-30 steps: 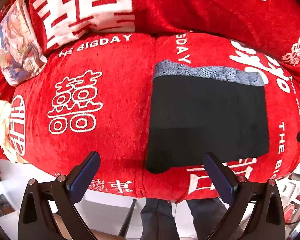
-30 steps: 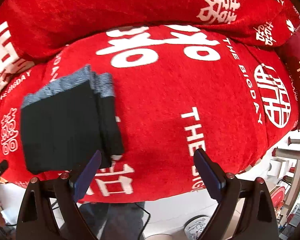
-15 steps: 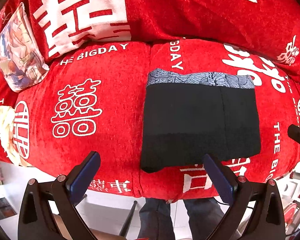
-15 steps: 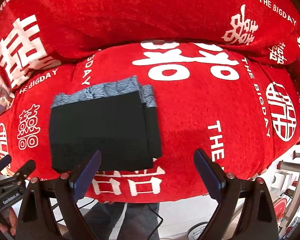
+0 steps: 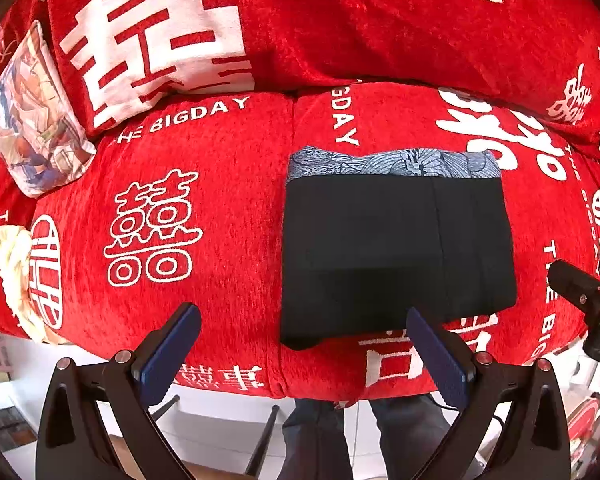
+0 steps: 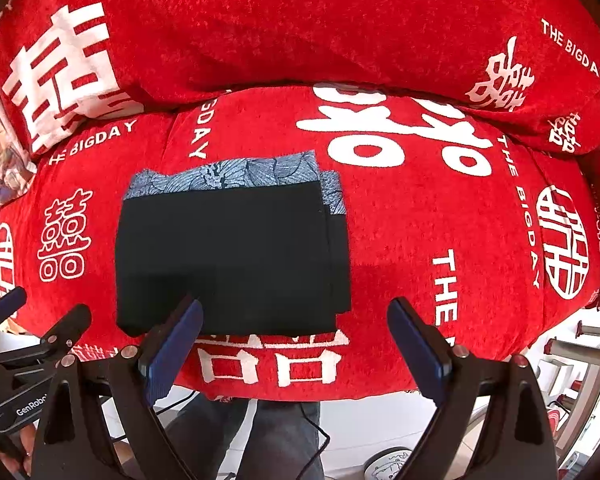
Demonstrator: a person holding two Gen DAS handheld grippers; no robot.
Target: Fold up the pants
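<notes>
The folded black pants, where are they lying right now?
The folded black pants lie flat on the red sofa seat, right of centre in the left view, patterned waistband toward the backrest, untouched by either tongs.

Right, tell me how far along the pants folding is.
Done: the black pants lie as a compact folded rectangle on the red sofa cover, patterned waistband along the far edge. In hand: nothing; the left gripper and right gripper hang at the sofa's front edge, jaws open. Left: apparently nothing, perhaps squaring the offset right layers.
</notes>
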